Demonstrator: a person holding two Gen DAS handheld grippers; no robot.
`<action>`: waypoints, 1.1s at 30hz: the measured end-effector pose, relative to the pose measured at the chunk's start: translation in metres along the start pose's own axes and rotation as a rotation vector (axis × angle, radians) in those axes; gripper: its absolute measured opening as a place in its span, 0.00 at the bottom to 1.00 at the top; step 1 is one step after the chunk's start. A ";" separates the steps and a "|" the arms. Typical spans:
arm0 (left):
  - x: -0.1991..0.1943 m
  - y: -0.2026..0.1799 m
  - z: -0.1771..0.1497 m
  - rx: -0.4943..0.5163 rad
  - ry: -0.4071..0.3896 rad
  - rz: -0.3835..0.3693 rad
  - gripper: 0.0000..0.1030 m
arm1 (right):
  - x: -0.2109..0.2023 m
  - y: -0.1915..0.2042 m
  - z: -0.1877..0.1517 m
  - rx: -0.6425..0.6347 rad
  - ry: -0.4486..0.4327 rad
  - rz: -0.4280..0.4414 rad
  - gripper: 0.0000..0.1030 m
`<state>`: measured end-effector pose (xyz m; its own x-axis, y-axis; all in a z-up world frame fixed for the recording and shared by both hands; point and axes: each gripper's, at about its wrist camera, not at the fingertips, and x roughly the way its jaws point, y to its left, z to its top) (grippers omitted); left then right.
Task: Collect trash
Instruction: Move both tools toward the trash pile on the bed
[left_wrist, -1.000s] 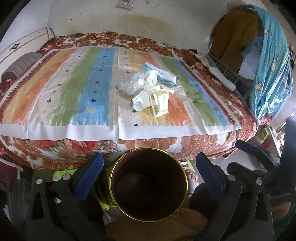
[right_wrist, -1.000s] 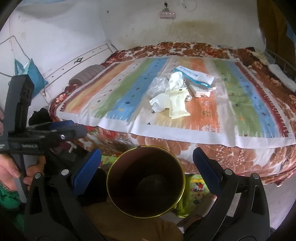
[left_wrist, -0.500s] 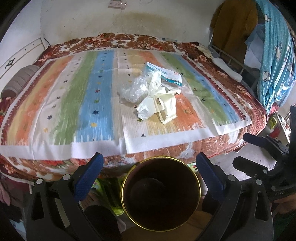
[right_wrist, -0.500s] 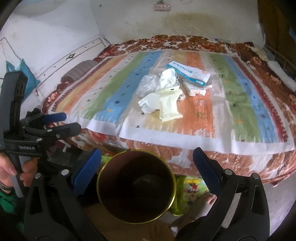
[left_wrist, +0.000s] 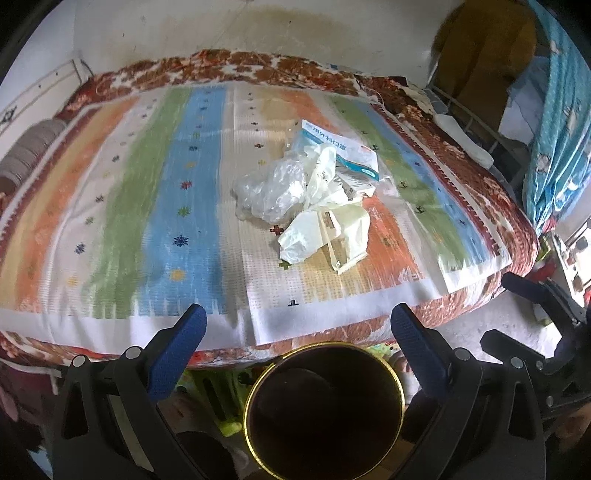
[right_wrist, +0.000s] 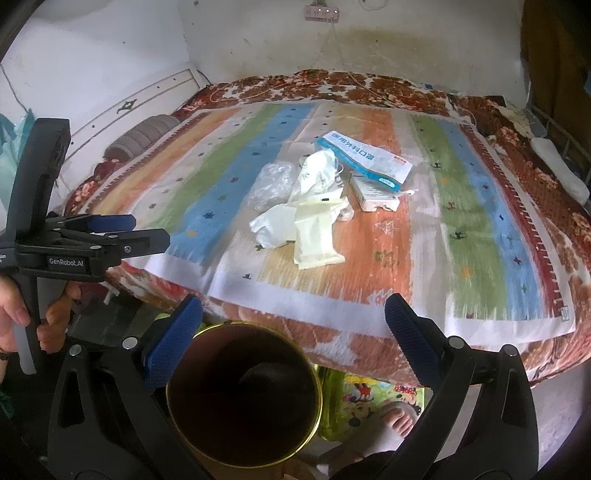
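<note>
Nearest in both wrist views stands a dark bin (left_wrist: 325, 410) with a gold rim, low on the floor in front of the bed (left_wrist: 480, 295) and below its edge. Its inside is deep in shadow; a dim rounded shape shows near the bottom, but what it is cannot be told, and no trash can be made out in it.

The left tool (left_wrist: 298, 325) hangs over the near edge of the bed with its blue-padded fingers (left_wrist: 181, 338) spread wide and nothing between them. The right tool (right_wrist: 293, 315) sits likewise, fingers wide apart and empty, above the bin and just short of the striped mat (right_wrist: 480, 229).

Farther out, near the middle of the mat, lies the trash, all in one loose heap: a crumpled clear plastic bag (left_wrist: 271, 190) on the left, a cream plastic bag (left_wrist: 325, 229) nearest the person, a flat blue-and-white packet (left_wrist: 340, 151) behind, and a small white box (right_wrist: 375, 194) tucked just under that packet.

The step in hand looks to be the reach toward the heap; nothing is gathered yet. It would go best if each tool took one piece at a time, starting with the nearest cream bag, pinching a raised fold rather than a flat sheet, since thin film slips and may drag its neighbours along. The packet lies flat and would need lifting by an edge. Each piece should be carried right over the rim before letting go.
</note>
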<state>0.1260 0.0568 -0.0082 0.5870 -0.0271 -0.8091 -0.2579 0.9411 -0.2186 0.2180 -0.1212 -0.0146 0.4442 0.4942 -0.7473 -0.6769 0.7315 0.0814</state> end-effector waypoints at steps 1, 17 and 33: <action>0.004 0.002 0.003 -0.008 0.005 -0.005 0.94 | 0.003 -0.001 0.002 0.002 0.006 0.001 0.92; 0.065 0.034 0.034 -0.102 0.111 -0.170 0.85 | 0.068 -0.023 0.031 0.071 0.105 0.035 0.91; 0.120 0.037 0.059 -0.002 0.155 -0.200 0.63 | 0.137 -0.026 0.043 0.049 0.175 0.041 0.79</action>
<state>0.2317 0.1084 -0.0811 0.5017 -0.2640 -0.8238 -0.1505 0.9111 -0.3836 0.3210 -0.0524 -0.0908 0.3049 0.4381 -0.8456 -0.6613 0.7364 0.1430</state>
